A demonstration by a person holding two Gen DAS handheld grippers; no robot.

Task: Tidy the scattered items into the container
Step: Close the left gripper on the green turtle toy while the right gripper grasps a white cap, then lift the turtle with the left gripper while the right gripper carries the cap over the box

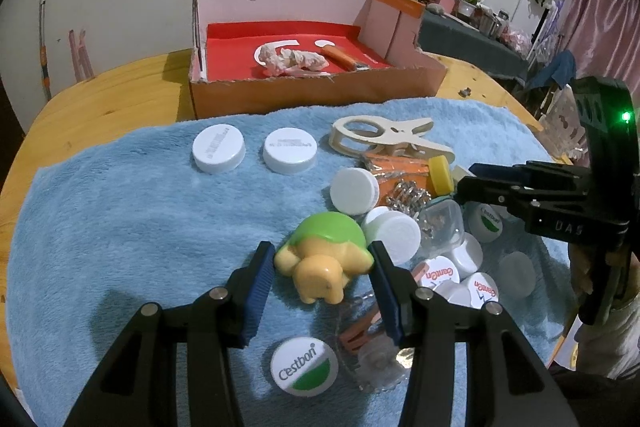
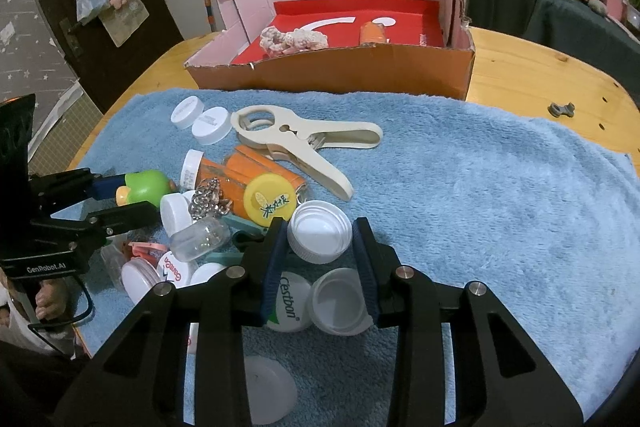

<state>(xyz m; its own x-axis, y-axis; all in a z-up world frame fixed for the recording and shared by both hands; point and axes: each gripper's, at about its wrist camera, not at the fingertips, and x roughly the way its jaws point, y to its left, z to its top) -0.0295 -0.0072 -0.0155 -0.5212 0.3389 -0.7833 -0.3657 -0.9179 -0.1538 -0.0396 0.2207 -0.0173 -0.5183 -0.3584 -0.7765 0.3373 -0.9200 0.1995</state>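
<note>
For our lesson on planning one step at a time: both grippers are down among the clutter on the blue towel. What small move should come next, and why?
Probably lift both grippers. The left gripper is clamped on the turtle toy, and the right gripper grips an upturned white cap. The cardboard box sits behind the towel, so each item must clear its front wall first.

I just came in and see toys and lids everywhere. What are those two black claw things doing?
Someone is tidying things off the blue towel into the cardboard box. The left gripper is squeezing a green and yellow toy turtle. The right gripper is closed around a white bottle cap lying open side up. Both are still down at the towel. Many caps and a big cream clip are left.
</note>
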